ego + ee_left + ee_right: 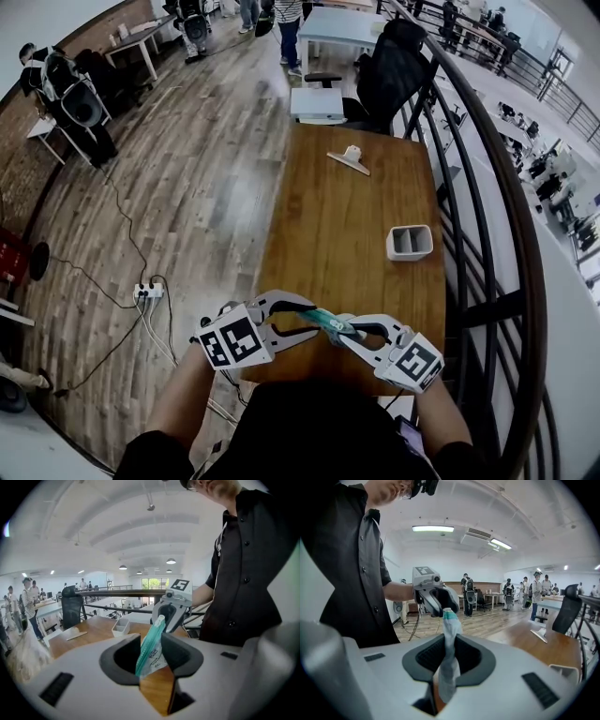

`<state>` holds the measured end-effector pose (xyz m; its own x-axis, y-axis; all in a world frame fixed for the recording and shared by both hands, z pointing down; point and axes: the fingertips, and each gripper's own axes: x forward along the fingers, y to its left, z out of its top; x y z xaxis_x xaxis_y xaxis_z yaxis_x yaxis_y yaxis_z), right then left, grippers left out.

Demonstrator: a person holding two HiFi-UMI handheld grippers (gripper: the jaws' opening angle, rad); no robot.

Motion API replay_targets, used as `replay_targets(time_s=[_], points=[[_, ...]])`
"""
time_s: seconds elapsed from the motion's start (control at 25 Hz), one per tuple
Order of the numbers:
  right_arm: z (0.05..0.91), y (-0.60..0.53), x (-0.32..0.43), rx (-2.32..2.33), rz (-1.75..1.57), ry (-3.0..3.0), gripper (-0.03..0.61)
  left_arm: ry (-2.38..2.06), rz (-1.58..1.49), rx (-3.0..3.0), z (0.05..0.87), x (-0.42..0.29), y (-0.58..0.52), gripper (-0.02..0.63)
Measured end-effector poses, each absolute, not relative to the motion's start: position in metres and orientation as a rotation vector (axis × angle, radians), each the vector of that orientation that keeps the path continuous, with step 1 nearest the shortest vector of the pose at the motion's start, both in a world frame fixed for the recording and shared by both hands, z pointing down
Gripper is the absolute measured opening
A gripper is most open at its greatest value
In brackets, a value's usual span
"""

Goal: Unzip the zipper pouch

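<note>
Wooden desk (pixel 347 206) lay beneath; zipper pouch (pixel 328 322) hung above its near edge. Right gripper (pixel 449 660) clamped one end. Left gripper (pixel 152 656) stood with jaws apart, loosely around the other end. Advised: seat them on the slider, then pull straight along the track.

Probably an open-plan office: a long brown wooden desk (pixel 347 225), black swivel office chair (pixel 394 70) at its far edge, white tables (pixel 342 23) beyond.

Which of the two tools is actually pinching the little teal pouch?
The right tool: its jaws are shut tight on the pouch. The left tool has its jaws apart, with the pouch merely standing between them.
</note>
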<state>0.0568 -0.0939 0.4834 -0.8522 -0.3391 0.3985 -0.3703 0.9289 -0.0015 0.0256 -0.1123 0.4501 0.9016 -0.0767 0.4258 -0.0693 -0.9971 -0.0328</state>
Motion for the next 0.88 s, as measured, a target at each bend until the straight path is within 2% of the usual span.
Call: replay_targets(time_s=[0.16, 0.32, 0.52, 0.68, 0.88], points=[[0.487, -0.095, 0.059, 0.537, 0.114, -2.676, 0.049, 0.08, -0.662, -3.024, 0.44, 0.04, -0.106, 0.1], [0.489, -0.099, 0.06, 0.617, 0.122, -2.641, 0.048, 0.149, -0.666, -3.152, 0.436, 0.049, -0.105, 0.101], [0.488, -0.109, 0.065, 0.704, 0.108, -2.607, 0.048, 0.409, -0.731, -3.347, 0.442, 0.052, -0.113, 0.112], [0.492, -0.112, 0.067, 0.7, 0.069, -2.578, 0.048, 0.465, -0.756, -3.448, 0.449, 0.059, -0.116, 0.163], [0.496, -0.115, 0.065, 0.697, -0.027, -2.506, 0.048, 0.543, -0.796, -3.507, 0.455, 0.059, -0.123, 0.166]])
